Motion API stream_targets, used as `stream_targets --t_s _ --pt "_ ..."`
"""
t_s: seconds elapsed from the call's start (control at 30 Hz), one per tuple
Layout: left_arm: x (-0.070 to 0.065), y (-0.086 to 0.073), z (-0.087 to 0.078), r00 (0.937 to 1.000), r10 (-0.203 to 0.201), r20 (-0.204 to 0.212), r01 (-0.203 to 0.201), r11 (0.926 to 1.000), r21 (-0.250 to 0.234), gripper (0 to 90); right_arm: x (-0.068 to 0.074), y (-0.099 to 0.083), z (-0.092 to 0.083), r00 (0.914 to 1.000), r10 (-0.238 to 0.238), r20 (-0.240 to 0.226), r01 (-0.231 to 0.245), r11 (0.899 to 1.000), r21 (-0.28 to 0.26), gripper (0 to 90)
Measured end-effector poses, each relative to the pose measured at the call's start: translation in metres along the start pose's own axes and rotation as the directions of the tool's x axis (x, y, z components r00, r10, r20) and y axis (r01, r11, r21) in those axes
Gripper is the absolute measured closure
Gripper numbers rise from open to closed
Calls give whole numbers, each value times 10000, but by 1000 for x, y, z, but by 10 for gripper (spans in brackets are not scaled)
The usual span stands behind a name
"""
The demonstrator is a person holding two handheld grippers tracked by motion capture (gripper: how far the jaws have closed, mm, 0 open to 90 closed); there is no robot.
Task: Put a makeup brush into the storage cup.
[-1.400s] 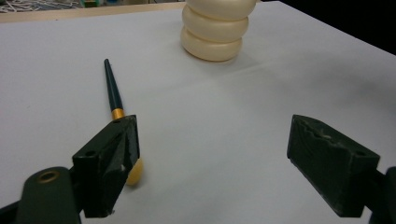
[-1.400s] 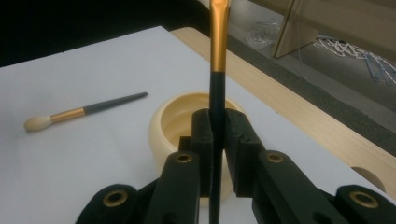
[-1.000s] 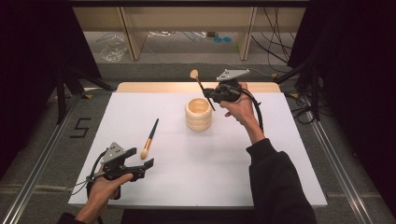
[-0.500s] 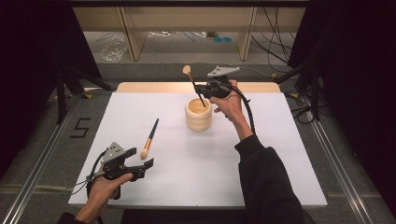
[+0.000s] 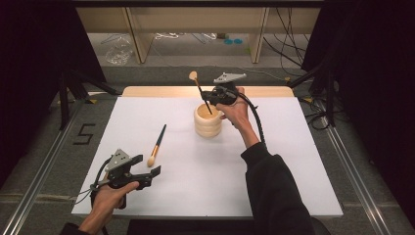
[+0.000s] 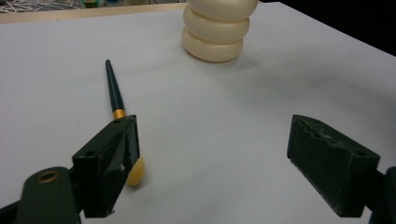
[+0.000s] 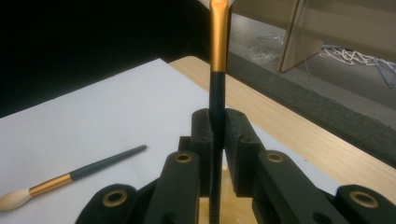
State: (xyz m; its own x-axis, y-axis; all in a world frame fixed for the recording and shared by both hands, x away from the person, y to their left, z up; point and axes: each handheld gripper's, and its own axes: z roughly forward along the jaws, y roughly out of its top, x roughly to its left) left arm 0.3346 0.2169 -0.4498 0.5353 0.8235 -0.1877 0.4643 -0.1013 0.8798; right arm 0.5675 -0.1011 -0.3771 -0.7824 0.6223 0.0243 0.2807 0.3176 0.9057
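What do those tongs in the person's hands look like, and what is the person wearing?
Both are black two-jaw tongs with ridged pads. The left tongs and right tongs each carry a grey three-cornered plate on top and trail a black cable. Brass-coloured rivets mark the linkages. The right arm wears a black sleeve.

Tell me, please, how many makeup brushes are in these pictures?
2. One brush is clamped in the right gripper, handle tip over the cream ribbed holder. The other brush lies on the white table, near the left gripper.
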Motion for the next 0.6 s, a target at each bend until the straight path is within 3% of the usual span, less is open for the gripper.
stream_targets --t_s 0.6 --pt "-1 0 -1 10000 9 -30 -8 10000 57 167 2 -29 11 9996 261 -105 -258 9992 295 831"
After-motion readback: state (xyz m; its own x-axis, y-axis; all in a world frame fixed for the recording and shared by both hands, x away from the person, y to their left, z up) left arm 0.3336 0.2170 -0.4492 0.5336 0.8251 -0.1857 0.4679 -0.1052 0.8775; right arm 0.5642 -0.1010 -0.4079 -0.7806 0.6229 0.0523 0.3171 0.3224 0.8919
